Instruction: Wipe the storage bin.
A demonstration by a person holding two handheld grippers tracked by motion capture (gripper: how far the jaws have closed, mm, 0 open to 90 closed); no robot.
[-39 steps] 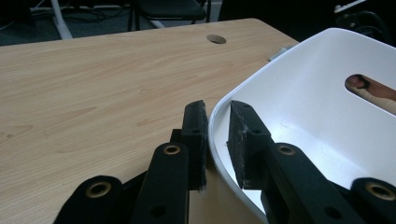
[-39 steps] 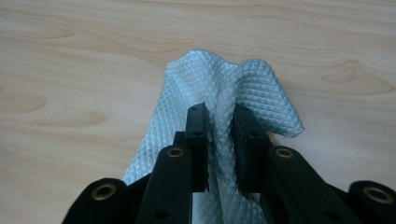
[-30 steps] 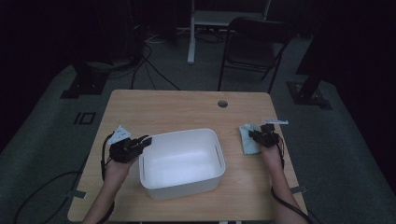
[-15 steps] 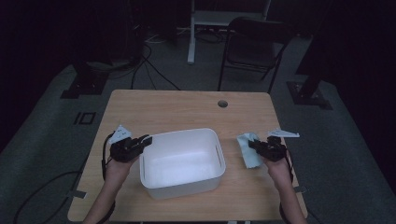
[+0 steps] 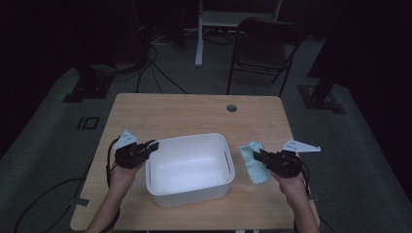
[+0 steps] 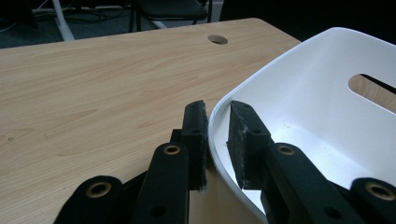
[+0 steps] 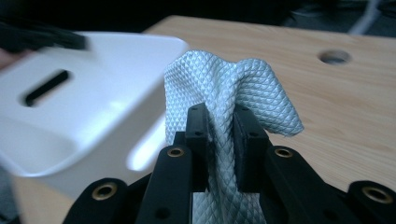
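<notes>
Pale-blue waffle cloth [image 7: 224, 93] pinched in right claw [image 7: 219, 140], just right of white plastic tub [image 5: 189, 167] on bench [image 5: 194, 114]; left claw [image 6: 217, 140] clamps tub's rim; lift cloth clear of the wall before releasing inside.

The white tub [image 5: 189, 167] stands in the middle of the table's near half and blocks a straight path across. Behind the tub the wooden table [image 5: 194, 114] lies bare up to a small round hole [image 5: 231, 108]. Right of the tub lies a cloth [image 5: 252, 160].
</notes>
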